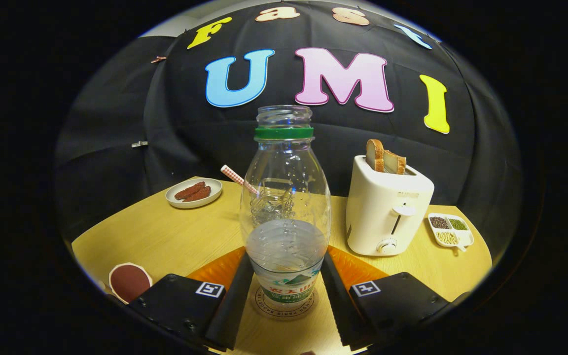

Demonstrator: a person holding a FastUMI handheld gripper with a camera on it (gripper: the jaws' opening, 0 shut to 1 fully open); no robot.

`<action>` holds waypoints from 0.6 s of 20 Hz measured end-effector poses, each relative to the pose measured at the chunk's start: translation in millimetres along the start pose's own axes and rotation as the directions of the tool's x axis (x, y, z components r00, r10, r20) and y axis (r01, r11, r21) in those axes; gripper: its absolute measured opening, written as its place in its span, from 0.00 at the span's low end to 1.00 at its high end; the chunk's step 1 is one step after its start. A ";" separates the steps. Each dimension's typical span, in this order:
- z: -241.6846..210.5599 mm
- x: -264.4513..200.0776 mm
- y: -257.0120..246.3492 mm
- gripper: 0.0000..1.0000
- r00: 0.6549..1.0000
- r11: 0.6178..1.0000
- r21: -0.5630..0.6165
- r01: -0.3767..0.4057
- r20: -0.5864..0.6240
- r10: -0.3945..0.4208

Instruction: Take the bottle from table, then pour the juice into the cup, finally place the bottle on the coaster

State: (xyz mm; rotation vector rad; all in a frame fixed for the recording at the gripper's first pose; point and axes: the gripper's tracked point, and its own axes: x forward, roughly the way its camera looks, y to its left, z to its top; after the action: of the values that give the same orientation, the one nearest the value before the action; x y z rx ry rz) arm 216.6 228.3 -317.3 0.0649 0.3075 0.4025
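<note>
Between the fingers stands a clear plastic bottle, uncapped, holding some clear liquid in its lower part; it rests upright on a round printed coaster. The gripper flanks the bottle's base, but whether both fingers press on it I cannot tell. Beyond, seen blurred through the bottle, a glass cup holds a checked straw.
</note>
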 end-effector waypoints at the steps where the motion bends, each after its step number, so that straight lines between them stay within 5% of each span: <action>1: -1.2 0.0 -0.9 0.79 1.000 1.000 0.002 0.000 0.000 0.000; 6: -4.0 0.6 2.4 0.80 1.000 1.000 0.006 -0.021 -0.005 0.021; 12: -12.0 -2.2 1.9 0.92 1.000 1.000 0.000 -0.023 -0.020 0.023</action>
State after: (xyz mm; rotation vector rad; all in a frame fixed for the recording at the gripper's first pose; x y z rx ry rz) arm 210.2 229.1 -327.9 0.0646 0.3269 0.4263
